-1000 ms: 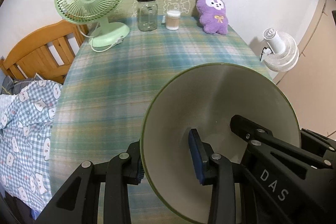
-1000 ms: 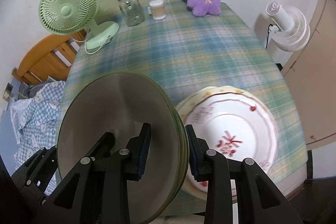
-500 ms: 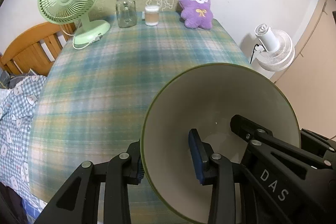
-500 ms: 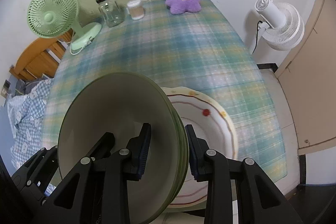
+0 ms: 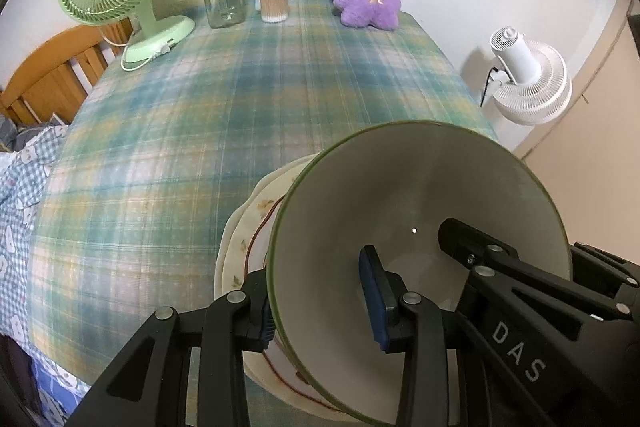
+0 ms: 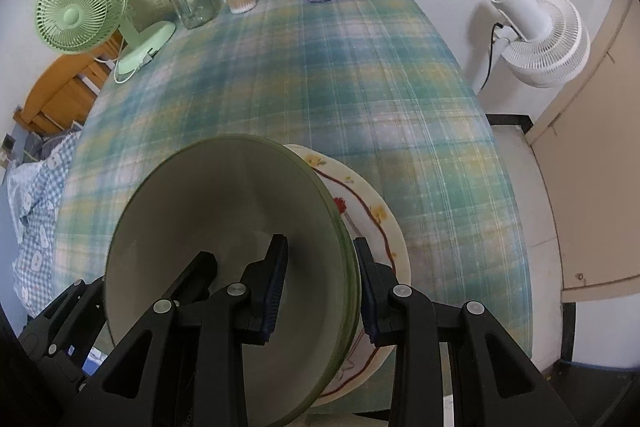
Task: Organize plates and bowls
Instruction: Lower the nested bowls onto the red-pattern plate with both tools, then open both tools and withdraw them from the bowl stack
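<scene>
With both sets of fingers (image 5: 320, 307) (image 6: 318, 291) clamped on the bowl's (image 5: 420, 211) opposite rims, I should lower it level, centred on the plate (image 6: 372, 223) near the bench's (image 5: 248, 99) front edge.

Both grippers are pointing steeply downward, side by side. The left gripper (image 5: 320, 303) and the right gripper (image 6: 320, 287) are each clamping the same bowl (image 5: 420, 227) by opposite rims.

Soft even indoor light, faint shadows, strong fisheye bending with dark corners, slight motion blur on the tablecloth (image 5: 248, 115)
</scene>
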Motion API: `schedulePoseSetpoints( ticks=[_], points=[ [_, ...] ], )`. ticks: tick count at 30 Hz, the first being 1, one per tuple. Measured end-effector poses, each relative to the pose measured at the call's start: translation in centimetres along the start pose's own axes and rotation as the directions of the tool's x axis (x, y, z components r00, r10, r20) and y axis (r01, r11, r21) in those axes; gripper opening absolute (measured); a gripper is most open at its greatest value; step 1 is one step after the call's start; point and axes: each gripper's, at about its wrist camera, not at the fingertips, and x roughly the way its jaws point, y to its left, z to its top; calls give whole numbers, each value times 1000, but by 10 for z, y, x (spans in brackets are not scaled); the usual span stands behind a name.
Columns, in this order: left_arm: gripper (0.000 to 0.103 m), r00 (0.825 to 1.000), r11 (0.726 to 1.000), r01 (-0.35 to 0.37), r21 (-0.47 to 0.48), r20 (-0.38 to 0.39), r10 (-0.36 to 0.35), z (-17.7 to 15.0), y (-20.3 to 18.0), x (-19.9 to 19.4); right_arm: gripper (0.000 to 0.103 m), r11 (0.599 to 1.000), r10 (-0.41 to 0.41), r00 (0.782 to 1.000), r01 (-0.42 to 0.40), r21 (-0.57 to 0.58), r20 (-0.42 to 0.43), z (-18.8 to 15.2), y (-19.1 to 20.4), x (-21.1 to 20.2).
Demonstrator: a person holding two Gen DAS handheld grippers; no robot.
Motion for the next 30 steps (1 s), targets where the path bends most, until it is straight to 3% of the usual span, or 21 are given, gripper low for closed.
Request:
schedulePoseSetpoints(
  ticks=[14,17,18,19,20,30],
  points=[
    [40,1000,1000,-16,-9,-16,16,3,-2,1,37,999,37,999,-38,-36,-7,3,-4,2],
    [45,1000,1000,-24,-3,-14,24,2,-2,-2,49,998,33,999,-33,-54,6,3,-2,-2],
    [47,1000,1000,-26,-4,-13,26,2,-1,-3,64,998,26,1000,-26,-51,13,2,-2,-4],
    [58,1000,1000,-25,-6,-10,25,1,0,-4,74,998,36,999,-35,-45,22,2,-3,-6],
    [66,1000,1000,-22,-10,0,22,1,1,-7,75,998,47,998,-45,-39,31,2,-3,-8],
    [72,997,999,-45,-2,58,45,3,8,-29,77,998,53,995,-49,-43,90,1,6,-29]
  ],
)
